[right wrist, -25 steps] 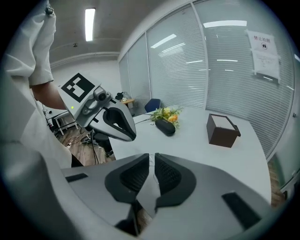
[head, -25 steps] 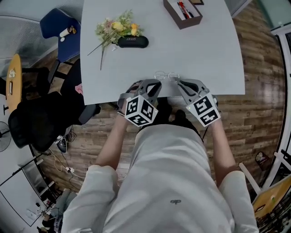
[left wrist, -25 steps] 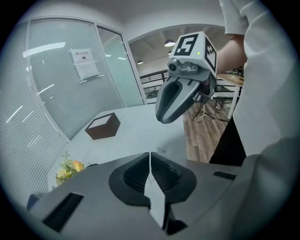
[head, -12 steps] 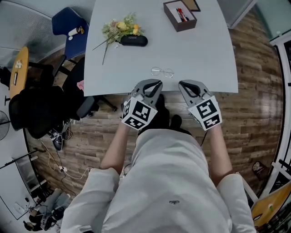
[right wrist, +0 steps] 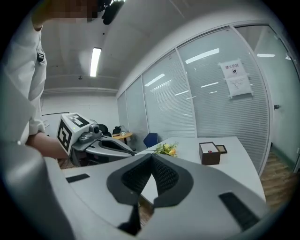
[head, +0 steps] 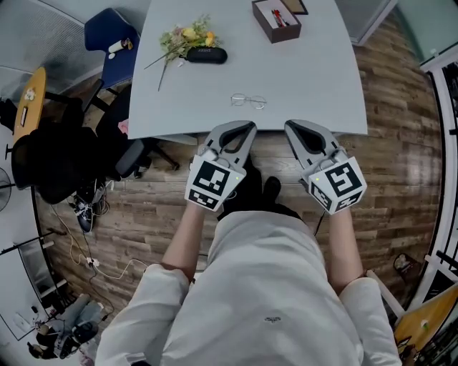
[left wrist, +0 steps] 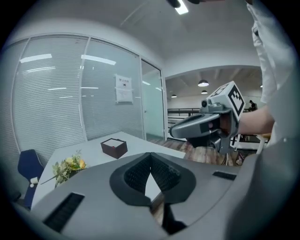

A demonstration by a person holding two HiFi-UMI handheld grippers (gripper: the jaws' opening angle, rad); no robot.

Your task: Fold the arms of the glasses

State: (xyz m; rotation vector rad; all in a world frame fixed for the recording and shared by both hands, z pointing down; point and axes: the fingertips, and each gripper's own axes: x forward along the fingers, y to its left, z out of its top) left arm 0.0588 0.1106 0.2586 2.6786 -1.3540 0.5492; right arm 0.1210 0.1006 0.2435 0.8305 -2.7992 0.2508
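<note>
Glasses (head: 248, 101) lie near the desk's (head: 315, 78) front edge, apparently folded. Left gripper (head: 242, 131) and right gripper (head: 299, 130) hang off the desk, jaws together and empty, so the job looks done.

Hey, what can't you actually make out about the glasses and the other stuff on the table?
glasses: head view, too small to tell whether the arms are folded; neither gripper view shows them.
brown box: head view, contents too small to name.
black case: head view, print too small to read.
</note>
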